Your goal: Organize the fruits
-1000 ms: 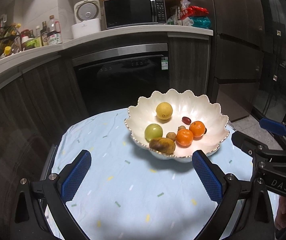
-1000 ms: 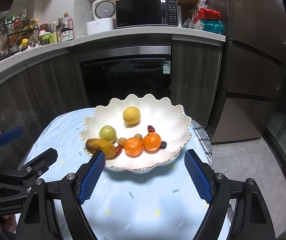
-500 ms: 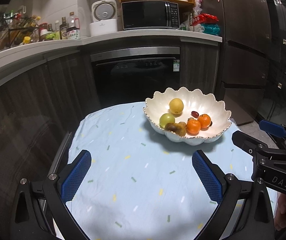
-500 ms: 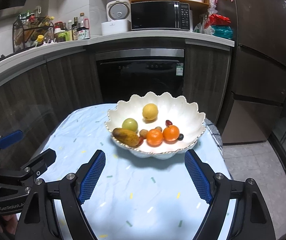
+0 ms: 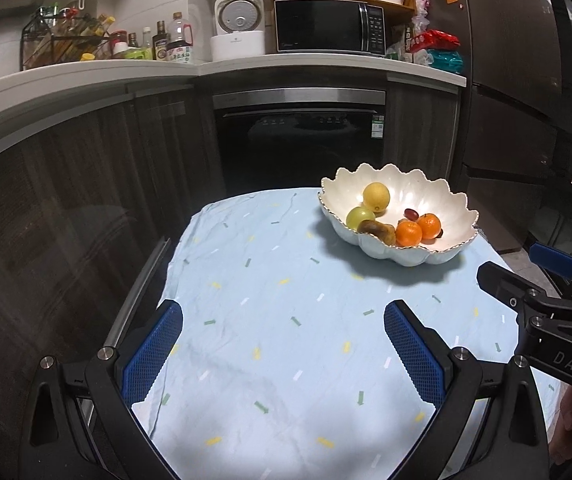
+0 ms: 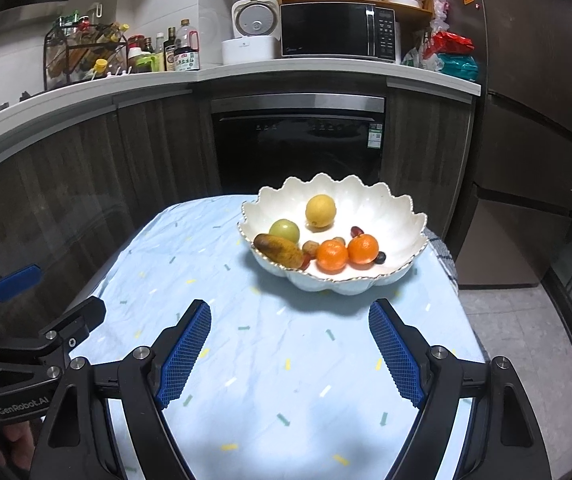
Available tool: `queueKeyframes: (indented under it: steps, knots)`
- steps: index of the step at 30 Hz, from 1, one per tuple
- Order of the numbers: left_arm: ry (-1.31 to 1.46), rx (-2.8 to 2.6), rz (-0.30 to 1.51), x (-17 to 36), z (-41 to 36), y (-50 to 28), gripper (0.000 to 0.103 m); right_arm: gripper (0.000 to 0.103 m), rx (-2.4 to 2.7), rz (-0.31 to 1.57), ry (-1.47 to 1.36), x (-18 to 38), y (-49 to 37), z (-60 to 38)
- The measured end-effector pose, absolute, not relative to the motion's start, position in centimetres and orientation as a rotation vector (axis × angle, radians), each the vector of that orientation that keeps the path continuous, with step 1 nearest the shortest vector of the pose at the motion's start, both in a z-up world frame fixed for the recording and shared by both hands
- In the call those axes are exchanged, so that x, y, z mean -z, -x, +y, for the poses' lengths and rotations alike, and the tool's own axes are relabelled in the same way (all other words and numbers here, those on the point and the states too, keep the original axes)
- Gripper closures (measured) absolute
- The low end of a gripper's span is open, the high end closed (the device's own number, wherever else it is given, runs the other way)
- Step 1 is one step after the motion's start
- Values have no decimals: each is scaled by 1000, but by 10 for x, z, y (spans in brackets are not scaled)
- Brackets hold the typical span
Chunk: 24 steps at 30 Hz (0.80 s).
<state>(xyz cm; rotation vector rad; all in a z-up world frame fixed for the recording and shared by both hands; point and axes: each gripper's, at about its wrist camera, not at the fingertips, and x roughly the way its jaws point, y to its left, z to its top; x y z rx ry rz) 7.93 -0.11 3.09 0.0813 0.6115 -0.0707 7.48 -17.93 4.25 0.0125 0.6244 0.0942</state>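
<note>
While both grippers hang over the near part of a small table covered by a pale blue cloth (image 6: 246, 360), the fruit sits ahead of them in a white scalloped bowl (image 6: 366, 200) near the table's far right corner. The left gripper (image 5: 282, 344) has its blue pads spread wide with only cloth between them; the right gripper (image 6: 290, 352) is likewise spread and holds nothing. Inside the bowl lie a yellow lemon (image 6: 320, 210) toward the back, a green fruit (image 6: 285, 231) on the left, a brown elongated fruit (image 6: 280, 251) along the front left rim, two oranges (image 6: 346, 254) side by side at the front, and a few small dark and tan pieces among them. From the right gripper the bowl lies almost straight ahead, slightly to the right; from the left gripper it lies ahead and well off to the right. That makes the right hand seem the better placed for a direct reach. The brown fruit's long axis runs from back left to front right along the rim, roughly crosswise to a straight approach, so spread pads could close across its narrow width.
</note>
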Motion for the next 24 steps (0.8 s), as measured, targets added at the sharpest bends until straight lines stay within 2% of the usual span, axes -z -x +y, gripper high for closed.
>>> queueKeyframes:
  steps: [24]
  knots:
    - [-79, 48, 579, -40, 8, -68, 0, 21, -112, 610, -15, -47, -69, -173]
